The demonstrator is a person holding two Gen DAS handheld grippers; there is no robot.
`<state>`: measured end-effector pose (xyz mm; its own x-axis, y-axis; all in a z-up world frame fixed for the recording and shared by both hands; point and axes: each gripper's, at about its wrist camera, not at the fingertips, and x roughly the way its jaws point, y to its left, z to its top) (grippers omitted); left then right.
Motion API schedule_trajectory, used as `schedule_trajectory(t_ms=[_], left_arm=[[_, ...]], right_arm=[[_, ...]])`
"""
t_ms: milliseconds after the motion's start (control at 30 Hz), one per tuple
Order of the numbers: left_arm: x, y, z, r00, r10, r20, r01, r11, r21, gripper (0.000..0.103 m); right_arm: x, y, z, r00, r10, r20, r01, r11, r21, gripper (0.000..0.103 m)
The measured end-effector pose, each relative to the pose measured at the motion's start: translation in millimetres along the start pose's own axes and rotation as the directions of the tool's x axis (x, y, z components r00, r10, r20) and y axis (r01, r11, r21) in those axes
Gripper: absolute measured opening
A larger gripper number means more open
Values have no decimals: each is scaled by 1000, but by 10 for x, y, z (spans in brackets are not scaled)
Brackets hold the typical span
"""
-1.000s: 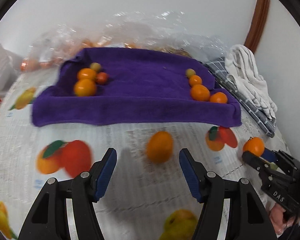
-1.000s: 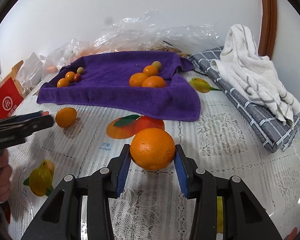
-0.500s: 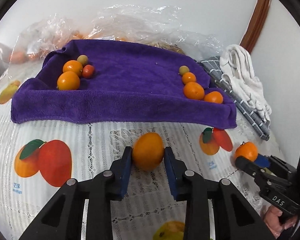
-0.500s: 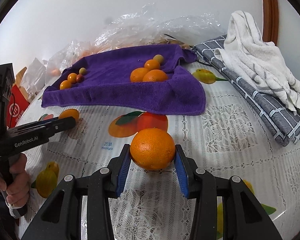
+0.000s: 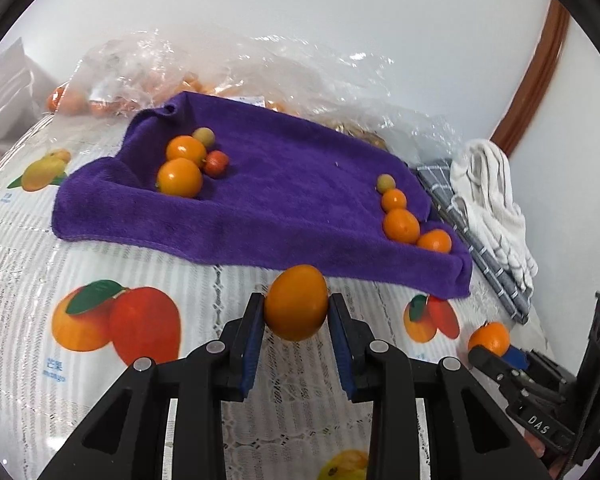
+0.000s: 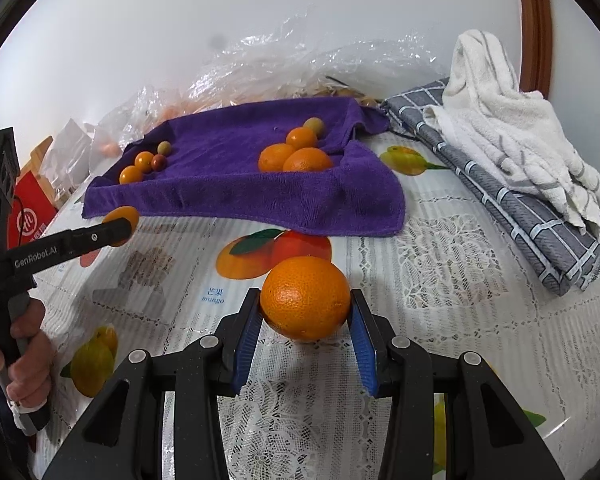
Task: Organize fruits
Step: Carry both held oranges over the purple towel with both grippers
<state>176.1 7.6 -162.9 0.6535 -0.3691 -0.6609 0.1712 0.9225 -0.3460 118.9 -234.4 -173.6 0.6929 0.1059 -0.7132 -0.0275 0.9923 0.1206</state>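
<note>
The left gripper [image 5: 296, 314] pinches a smooth oval orange [image 5: 296, 302]; the right gripper [image 6: 305, 316] clamps a larger, dimpled orange [image 6: 305, 304], near the purple towel [image 6: 236, 176].

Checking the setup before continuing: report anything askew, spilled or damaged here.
Nothing spilled or damaged. Only the purple towel lies rumpled, its edges bunched up, with fruit in two clusters at opposite ends. Each tool grips one orange: left tool, right tool.

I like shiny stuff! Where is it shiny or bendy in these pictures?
Left wrist view: glare on the plastic bags, table bulging like a ball, black corners. Right wrist view: shine on the orange and bags, and the door frame curves.
</note>
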Motion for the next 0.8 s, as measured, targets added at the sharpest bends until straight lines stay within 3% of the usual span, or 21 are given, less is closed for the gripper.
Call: schedule_trajectory(t_ms=[233, 400, 667, 800], left_arm=[[-108, 59, 58, 998, 41, 42, -41, 999, -6, 30], [-349, 52, 202, 994, 82, 74, -85, 995, 44, 30], [-626, 13, 885, 977, 152, 146, -165, 983, 78, 30], [-608, 38, 1294, 974, 156, 167, -167, 984, 59, 30]], right_arm=[[-20, -82, 10, 1000, -11, 0, 11, 999, 45, 43], [-75, 21, 136, 999, -34, 3, 34, 999, 14, 43], [-196, 283, 943, 994, -9, 108, 12, 1000, -26, 43], [-81, 400, 1416, 993, -2, 121, 7, 999, -41, 43]])
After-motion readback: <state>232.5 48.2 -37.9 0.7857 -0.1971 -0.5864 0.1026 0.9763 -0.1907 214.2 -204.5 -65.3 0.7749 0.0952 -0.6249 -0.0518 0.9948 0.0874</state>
